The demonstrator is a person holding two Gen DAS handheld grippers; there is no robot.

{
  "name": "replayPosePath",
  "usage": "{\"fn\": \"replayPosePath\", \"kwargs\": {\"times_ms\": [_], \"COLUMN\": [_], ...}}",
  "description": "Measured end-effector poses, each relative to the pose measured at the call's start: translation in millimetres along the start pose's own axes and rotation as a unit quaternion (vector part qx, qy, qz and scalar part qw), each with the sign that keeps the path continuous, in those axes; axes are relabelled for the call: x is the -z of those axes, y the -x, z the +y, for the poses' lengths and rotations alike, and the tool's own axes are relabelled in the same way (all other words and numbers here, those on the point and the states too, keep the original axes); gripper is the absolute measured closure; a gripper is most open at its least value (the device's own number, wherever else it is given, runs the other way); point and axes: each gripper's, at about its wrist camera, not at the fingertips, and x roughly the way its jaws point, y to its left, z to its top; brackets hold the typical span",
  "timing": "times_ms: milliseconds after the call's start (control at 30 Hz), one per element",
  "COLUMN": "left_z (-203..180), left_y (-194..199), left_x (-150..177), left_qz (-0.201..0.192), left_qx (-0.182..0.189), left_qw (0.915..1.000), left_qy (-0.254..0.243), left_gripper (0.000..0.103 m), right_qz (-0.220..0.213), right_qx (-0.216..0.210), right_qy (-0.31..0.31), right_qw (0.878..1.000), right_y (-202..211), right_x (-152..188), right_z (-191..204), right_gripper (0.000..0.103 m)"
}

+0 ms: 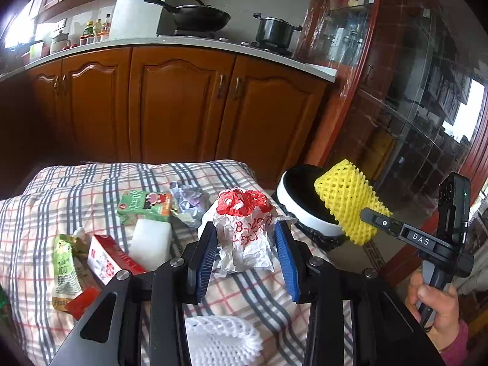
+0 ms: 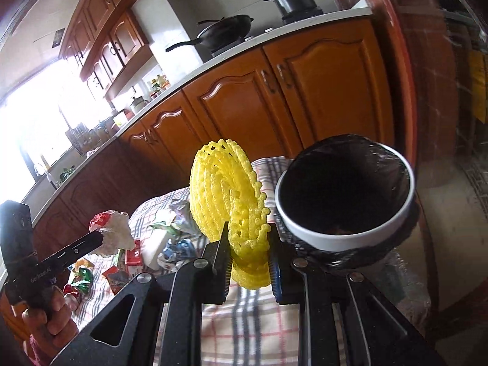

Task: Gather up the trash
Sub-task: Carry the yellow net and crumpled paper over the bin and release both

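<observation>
My left gripper (image 1: 248, 238) is shut on a crumpled white and red plastic bag (image 1: 244, 228) and holds it above the checked cloth; the bag also shows in the right wrist view (image 2: 113, 231). My right gripper (image 2: 248, 248) is shut on a yellow foam fruit net (image 2: 228, 201) and holds it just left of the white trash bin (image 2: 344, 195), which has a black liner. In the left wrist view the net (image 1: 347, 201) hangs in front of the bin (image 1: 305, 201).
On the checked cloth (image 1: 61, 189) lie a green milk carton (image 1: 143, 206), a white foam block (image 1: 151, 239), a red and white box (image 1: 106, 257), a green pouch (image 1: 64, 271), crumpled wrappers (image 1: 189, 201) and a white foam net (image 1: 222, 341). Wooden kitchen cabinets (image 1: 174, 106) stand behind.
</observation>
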Motion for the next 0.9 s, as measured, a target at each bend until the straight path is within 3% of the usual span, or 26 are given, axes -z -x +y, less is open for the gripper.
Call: {"fn": "replayPosePath", "kwargs": {"times_ms": [333,900], "left_z": [-44.5,-70.9], "left_y": [-53.0,-135.1], "left_x": [-19.6,-59.1], "left_qz": [0.019,0.053], "left_qx": [0.029,0.04], "left_qw": [0.9991,0.9966], "left_qy": [-0.026,-0.048], "left_gripper": [0.066,0.065], "right_qz": [-0.012,0.006], "right_qx": [0.043,0.086], "right_qy": [-0.02,-0.013], "right_qw": [0.999,0.996], "right_y": [12.0,0.1], "right_x": [-6.0,-33.6], "right_z": [-36.9,-76.0], "right_gripper": [0.082,0.082]}}
